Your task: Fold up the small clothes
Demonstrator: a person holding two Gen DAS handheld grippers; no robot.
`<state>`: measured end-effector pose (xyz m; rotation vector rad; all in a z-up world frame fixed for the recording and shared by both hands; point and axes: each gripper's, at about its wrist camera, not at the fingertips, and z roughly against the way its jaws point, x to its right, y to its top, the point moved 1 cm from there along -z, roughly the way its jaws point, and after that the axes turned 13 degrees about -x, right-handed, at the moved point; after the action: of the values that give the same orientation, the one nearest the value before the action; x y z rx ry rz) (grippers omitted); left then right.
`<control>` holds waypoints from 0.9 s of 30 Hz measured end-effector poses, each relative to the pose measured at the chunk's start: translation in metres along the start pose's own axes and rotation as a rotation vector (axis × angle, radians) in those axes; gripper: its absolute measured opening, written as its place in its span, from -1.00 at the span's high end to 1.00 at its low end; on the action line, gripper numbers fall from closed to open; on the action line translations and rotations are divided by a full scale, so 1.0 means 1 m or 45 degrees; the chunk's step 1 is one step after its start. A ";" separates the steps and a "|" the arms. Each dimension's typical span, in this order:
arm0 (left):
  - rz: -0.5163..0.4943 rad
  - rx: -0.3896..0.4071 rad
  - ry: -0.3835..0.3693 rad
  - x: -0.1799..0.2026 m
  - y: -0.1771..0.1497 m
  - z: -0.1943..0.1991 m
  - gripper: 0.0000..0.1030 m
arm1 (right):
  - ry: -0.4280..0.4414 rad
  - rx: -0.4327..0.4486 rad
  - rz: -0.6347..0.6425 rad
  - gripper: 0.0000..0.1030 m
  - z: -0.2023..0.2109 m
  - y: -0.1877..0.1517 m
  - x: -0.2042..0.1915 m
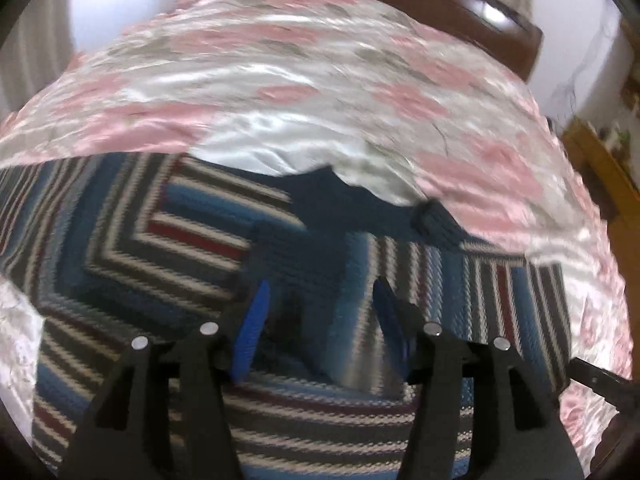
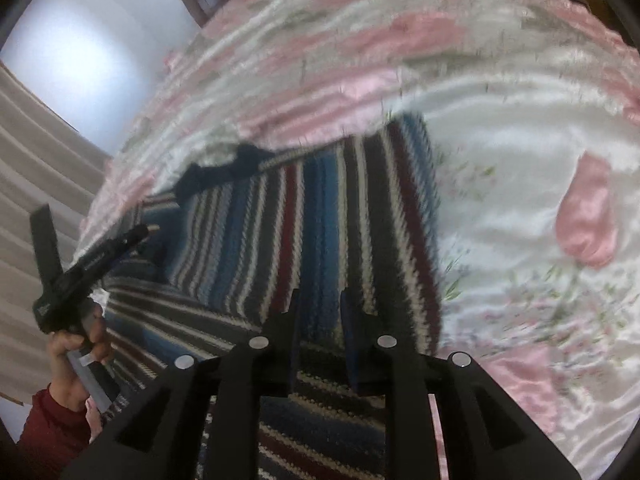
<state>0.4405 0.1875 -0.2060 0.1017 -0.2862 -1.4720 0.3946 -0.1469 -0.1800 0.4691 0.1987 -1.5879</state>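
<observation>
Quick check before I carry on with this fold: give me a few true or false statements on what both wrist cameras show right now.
1. The sweater is striped in blue, white, dark grey and red. True.
2. It lies on a bare wooden table. False: it lies on a pink and white floral bedspread.
3. The left gripper has its jaws apart. True.
4. The right gripper is holding a sock. False: nothing shows between its jaws.
5. A hand in a red sleeve holds the left gripper's handle. True.
</observation>
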 end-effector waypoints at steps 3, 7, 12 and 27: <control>-0.046 -0.065 0.058 0.008 -0.002 -0.026 -0.04 | -0.017 -0.044 -0.035 0.60 -0.017 -0.004 0.008; -0.030 -0.146 0.082 -0.002 -0.005 -0.053 -0.03 | 0.010 -0.056 -0.055 0.60 -0.032 -0.008 0.020; -0.076 -0.130 0.099 0.000 -0.009 -0.060 -0.05 | -0.013 -0.044 -0.050 0.60 -0.039 -0.010 0.022; -0.076 -0.150 0.029 -0.082 -0.021 0.017 -0.65 | -0.161 0.086 0.078 -0.60 0.000 -0.012 -0.059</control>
<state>0.4098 0.2679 -0.2050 0.0325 -0.1786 -1.5429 0.3833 -0.0927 -0.1575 0.4219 0.0346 -1.5623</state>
